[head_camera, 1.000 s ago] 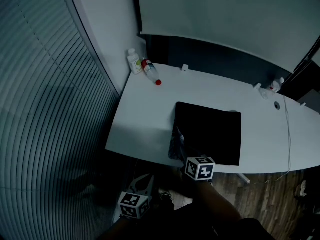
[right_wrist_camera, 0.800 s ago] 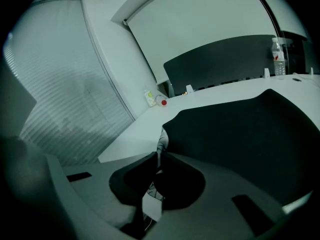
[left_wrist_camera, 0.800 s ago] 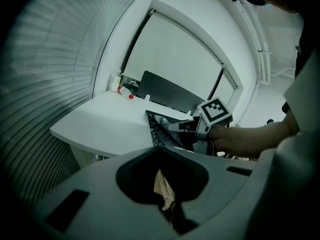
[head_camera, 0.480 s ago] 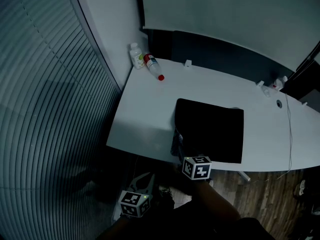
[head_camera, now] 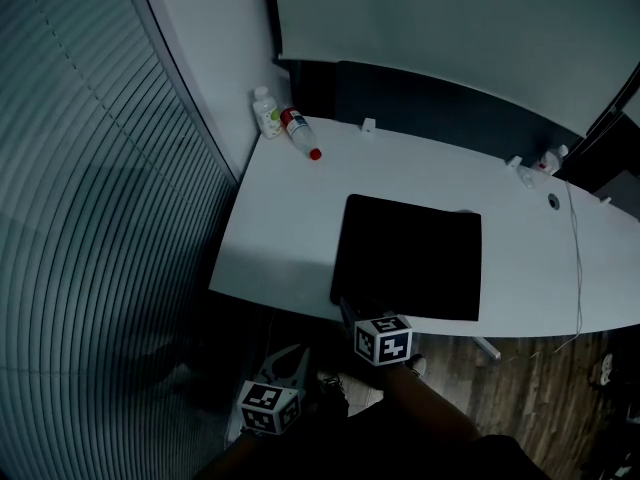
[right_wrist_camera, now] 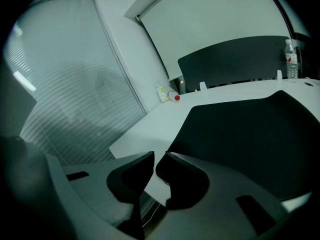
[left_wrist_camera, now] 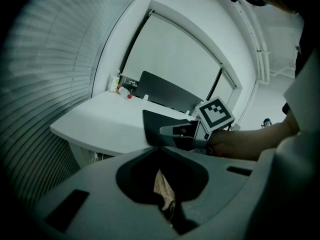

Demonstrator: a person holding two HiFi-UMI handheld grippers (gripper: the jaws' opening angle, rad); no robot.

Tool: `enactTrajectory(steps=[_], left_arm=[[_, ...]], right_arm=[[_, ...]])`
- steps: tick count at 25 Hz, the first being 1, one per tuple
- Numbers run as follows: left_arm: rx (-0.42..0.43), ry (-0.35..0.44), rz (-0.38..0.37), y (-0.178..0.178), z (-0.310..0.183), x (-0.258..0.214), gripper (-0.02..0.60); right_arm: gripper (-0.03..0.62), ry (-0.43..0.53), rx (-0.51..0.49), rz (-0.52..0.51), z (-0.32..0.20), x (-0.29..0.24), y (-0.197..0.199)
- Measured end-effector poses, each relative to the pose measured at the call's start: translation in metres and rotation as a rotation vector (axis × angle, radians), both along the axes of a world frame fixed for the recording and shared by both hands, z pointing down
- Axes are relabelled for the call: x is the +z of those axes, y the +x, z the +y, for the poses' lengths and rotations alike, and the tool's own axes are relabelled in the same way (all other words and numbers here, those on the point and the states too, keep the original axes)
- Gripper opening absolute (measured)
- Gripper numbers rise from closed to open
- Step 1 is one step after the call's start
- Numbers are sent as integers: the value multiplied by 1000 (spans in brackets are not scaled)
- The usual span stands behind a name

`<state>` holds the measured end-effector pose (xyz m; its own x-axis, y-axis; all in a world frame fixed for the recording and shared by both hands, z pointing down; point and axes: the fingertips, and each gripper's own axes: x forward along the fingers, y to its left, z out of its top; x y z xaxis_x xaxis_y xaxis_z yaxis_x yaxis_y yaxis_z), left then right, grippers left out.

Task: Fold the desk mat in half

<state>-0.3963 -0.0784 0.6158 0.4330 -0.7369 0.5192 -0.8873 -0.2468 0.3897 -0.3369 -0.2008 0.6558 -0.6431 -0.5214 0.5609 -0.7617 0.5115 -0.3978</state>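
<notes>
On table (head_camera: 290,218): white bottle (head_camera: 265,111) upright, red-capped bottle (head_camera: 299,134) lying.

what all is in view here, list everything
desk mat: one, black, flat on the table's near side
table: one, white, against the wall
white bottle: one, upright, table's far left corner
red-capped bottle: one, lying beside the white one
clear bottle: one, upright, table's far right
cable: one, thin, pale, across the table's right end
blinds: grey, left side
screen: one, white, on the wall behind
left tool: jaws together, empty, below the table edge
right tool: jaws just been opening, nothing between them, by the mat's near left corner
</notes>
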Motion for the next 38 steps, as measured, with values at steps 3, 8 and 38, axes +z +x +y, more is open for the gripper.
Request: enactTrajectory(steps=[3, 8, 38], left_arm=[[9, 8, 2, 3, 0, -2, 6], [39, 20, 12, 17, 1, -12, 6], [143, 153, -26, 207, 91, -95, 6]], right_arm=[[75, 9, 4, -4, 5, -3, 7], [29, 23, 40, -19, 16, -20, 30], [23, 212, 170, -144, 177, -149, 260]])
